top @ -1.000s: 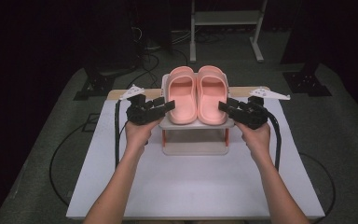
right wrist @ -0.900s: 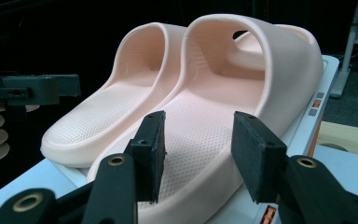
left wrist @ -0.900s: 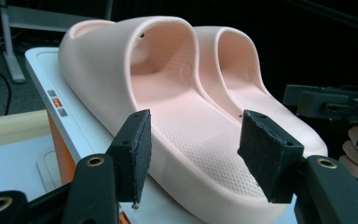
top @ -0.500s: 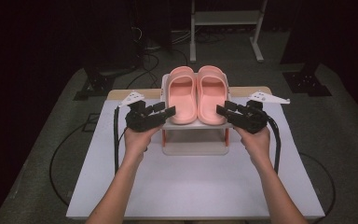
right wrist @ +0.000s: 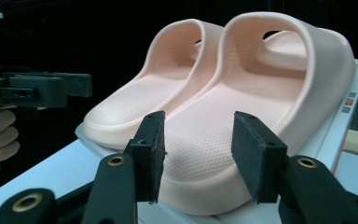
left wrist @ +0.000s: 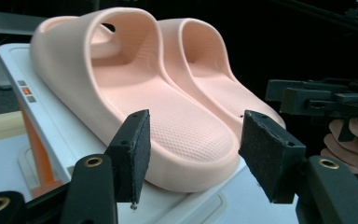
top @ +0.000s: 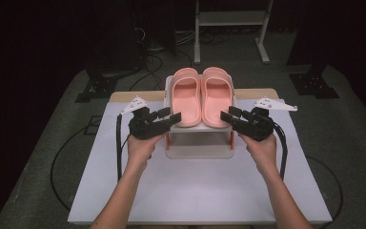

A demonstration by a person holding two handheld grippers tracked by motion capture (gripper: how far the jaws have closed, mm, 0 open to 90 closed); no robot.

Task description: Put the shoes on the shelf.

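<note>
A pair of pink slippers point(top: 203, 96) sits side by side on top of a small white stand point(top: 199, 143) at about twelve o'clock from the person, toward the far edge of the white table point(top: 190, 191). The left gripper point(top: 174, 119) points in at the heel of the left slipper point(left wrist: 135, 102) from eight o'clock, its jaws partly apart and holding nothing, the heel just ahead of the pads. The right gripper point(top: 228, 115) comes in from four o'clock toward the right slipper point(right wrist: 242, 98), jaws likewise partly apart and empty. As I judge it, the risk is in the width: each rounded heel looks about as wide as the gap, so a pad could strike the sole's rim and push the slipper away across the smooth top. A shoved slipper could knock its neighbour, or slide off the stand's far edge.
</note>
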